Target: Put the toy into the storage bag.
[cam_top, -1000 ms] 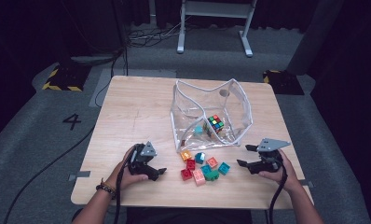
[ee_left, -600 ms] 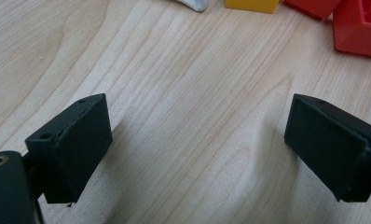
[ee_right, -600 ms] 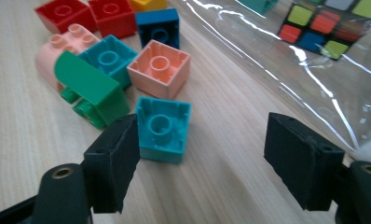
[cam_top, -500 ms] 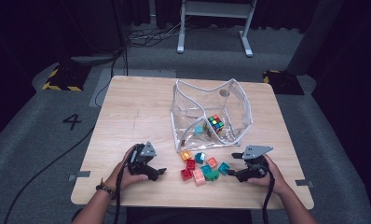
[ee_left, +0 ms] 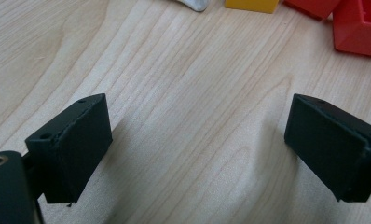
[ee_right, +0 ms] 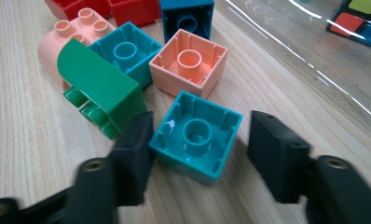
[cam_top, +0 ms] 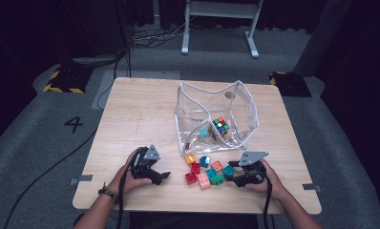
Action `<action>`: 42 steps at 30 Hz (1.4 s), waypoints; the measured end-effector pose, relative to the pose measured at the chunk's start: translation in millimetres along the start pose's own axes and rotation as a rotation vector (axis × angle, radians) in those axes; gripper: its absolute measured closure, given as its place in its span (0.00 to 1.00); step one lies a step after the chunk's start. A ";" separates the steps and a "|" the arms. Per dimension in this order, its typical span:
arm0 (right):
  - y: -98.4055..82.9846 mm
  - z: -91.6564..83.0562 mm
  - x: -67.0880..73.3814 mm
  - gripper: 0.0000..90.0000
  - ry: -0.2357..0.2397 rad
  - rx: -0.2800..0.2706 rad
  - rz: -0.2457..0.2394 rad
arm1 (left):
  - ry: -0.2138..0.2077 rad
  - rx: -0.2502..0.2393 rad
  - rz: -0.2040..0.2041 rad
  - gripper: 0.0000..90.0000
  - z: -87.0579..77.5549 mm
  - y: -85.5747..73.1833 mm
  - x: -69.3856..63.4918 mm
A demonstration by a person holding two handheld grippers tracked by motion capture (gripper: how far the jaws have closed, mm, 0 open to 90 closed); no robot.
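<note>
Teal plastic is sitting squarely between the jaws of the right gripper [ee_right: 197, 154]: a hollow-side-up teal block [ee_right: 196, 135] at the near edge of the loose pile on the wooden counter [cam_top: 145, 109]. It is lying straight ahead of that gripper, roughly square, so no long axis matters. The jaws have just been closing around it; one pad is touching or almost touching its side, the other is standing a little off, so nothing is gripped yet. A green curved block [ee_right: 99, 88] is crowding the nearer jaw. The left gripper [ee_left: 197, 144] is resting wide open over bare wood, holding nothing, farther from the pile. Behind the blocks, a clear bag [cam_top: 216, 109] is standing open.
</note>
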State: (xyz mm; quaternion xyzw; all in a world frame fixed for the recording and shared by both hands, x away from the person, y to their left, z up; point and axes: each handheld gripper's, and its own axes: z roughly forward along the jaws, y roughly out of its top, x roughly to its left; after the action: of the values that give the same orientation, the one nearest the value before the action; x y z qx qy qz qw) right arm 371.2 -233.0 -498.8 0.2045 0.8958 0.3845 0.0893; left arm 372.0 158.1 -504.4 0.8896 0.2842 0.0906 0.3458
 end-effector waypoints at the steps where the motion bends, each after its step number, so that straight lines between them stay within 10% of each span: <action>1: -1.5 -1.4 -1.0 0.57 -0.004 -0.008 0.002 | 0.000 0.000 0.000 0.08 0.0 0.0 0.0; 17: -6.6 -20.9 -10.2 0.66 -0.044 -0.026 -0.025 | 0.000 0.002 0.002 0.08 -0.1 0.0 0.1; 42: -14.2 -91.5 -61.9 0.66 -0.232 -0.163 0.099 | 0.000 0.000 0.000 0.08 0.0 0.0 0.0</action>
State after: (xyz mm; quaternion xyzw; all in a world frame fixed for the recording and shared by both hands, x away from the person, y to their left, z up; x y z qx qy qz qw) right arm 393.6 -328.4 -445.9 0.2836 0.8339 0.4338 0.1896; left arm 372.0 158.1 -504.4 0.8896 0.2844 0.0905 0.3458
